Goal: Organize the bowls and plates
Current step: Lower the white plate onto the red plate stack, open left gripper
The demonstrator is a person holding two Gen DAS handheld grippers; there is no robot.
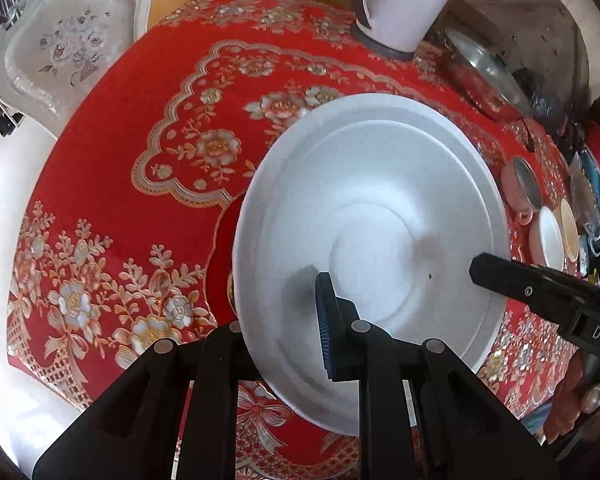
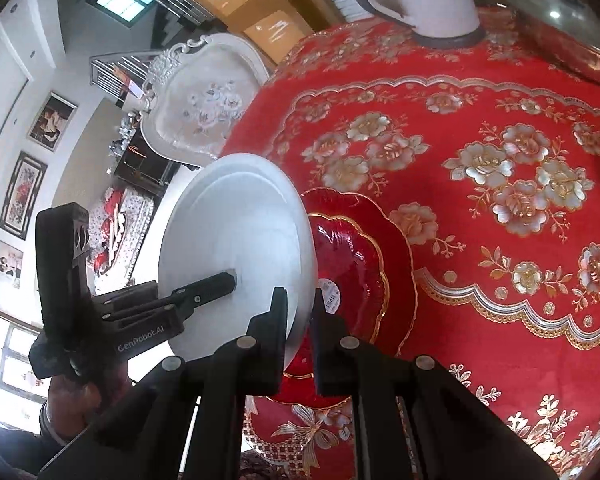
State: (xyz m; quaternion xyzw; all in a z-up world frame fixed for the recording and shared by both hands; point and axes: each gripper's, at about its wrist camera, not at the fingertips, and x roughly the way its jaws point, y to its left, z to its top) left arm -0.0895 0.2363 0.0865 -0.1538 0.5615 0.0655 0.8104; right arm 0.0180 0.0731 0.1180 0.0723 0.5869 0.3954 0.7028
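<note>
I hold one white plate point(image 1: 372, 216) with both claws, and the step in hand, as I judge it, is to carry it over and set it on the red dish point(image 2: 360, 264) that lies on the tabletop point(image 2: 500, 100). To do it well I should keep both grips firm and level with each other, bring the plate's centre over the dish's centre, and lower it flat before letting go of either side; if one claw releases first the plate may tip and clatter

My left claw point(image 1: 296, 320) is clamped on the plate's near rim, its blue pad point(image 1: 326, 320) pressed on the upper face and the other finger under the plate. My right claw point(image 2: 300, 316) is clamped on the opposite rim, with the edge pinched between its two black fingers. In the left view the right claw point(image 1: 500, 276) reaches in over the plate's far edge

The plate hangs tilted above the tabletop, just beside the red dish and partly overlapping it in the right view. Mugs point(image 1: 540, 220) and a kettle point(image 1: 404, 0) stand well apart from it
</note>
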